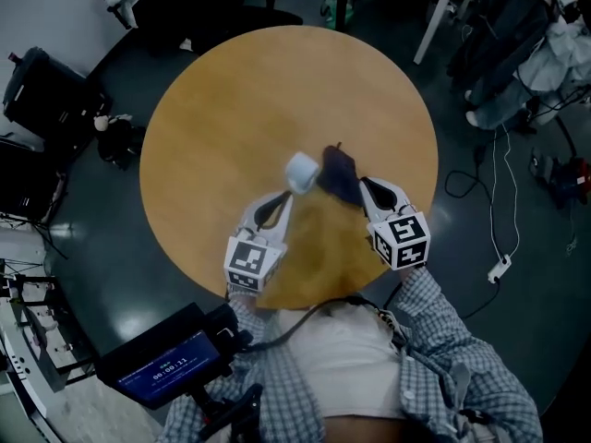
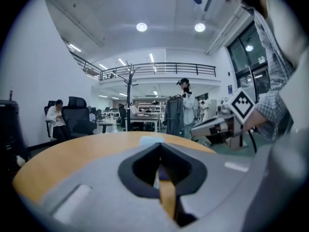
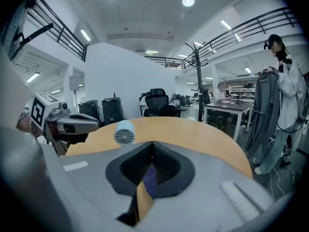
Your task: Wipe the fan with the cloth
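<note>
Gripping small white fan [image 1: 301, 172]: left gripper [image 1: 285, 198], jaws closed on it, over near half of round wooden table [image 1: 231, 90]. Dark cloth [image 1: 340, 175] beside fan, over table, clamped in closed right gripper [image 1: 364, 188]. Around table: dark glossy floor [image 1: 499, 340], white cable [image 1: 504, 201]. Beyond table: coat rack [image 3: 198, 81], mezzanine railing [image 2: 159, 69].

My head view looks steeply down on the counter [image 1: 212, 137]; both gripper views skim it low, near level.

Left grey two-jaw gripper [image 1: 287, 197] has its jaws clamped on a small white cylindrical fan [image 1: 301, 172], and right grey two-jaw gripper [image 1: 366, 185] on a dark blue cloth [image 1: 340, 175], both extended forward side by side, tips converging, from checked-sleeved forearms [image 1: 445, 340].
</note>
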A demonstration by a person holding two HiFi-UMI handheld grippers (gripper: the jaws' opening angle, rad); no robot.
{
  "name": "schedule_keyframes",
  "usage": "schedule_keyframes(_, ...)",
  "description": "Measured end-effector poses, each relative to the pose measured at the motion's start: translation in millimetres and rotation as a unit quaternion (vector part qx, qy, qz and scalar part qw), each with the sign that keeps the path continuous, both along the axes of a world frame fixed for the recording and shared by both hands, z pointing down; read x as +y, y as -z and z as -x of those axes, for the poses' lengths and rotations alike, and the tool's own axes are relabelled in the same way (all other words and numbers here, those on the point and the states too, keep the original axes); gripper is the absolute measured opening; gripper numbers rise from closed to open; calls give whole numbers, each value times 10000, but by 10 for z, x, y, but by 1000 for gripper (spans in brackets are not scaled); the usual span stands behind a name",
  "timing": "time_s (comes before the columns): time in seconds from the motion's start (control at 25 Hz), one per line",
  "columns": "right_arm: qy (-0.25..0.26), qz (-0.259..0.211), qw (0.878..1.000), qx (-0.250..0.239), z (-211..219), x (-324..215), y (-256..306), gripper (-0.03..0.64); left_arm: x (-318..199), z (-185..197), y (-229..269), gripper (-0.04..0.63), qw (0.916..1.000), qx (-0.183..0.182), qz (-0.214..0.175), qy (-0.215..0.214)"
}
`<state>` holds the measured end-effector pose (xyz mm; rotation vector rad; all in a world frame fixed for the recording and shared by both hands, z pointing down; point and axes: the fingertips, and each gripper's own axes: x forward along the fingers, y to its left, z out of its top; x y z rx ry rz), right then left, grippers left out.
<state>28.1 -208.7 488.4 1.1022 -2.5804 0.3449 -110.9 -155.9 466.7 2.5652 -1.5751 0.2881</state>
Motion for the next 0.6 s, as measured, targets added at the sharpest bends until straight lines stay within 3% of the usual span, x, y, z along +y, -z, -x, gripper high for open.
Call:
schedule_keyframes(0.24, 15, 22, 9999, -122, 51, 25, 34, 3, 81, -94, 17, 1, 9997, -130, -12, -199)
schedule_keyframes(0.6, 353, -97, 9991, -194, 168, 5, 123, 3, 23, -89, -42, 0, 9996, -231, 23, -136)
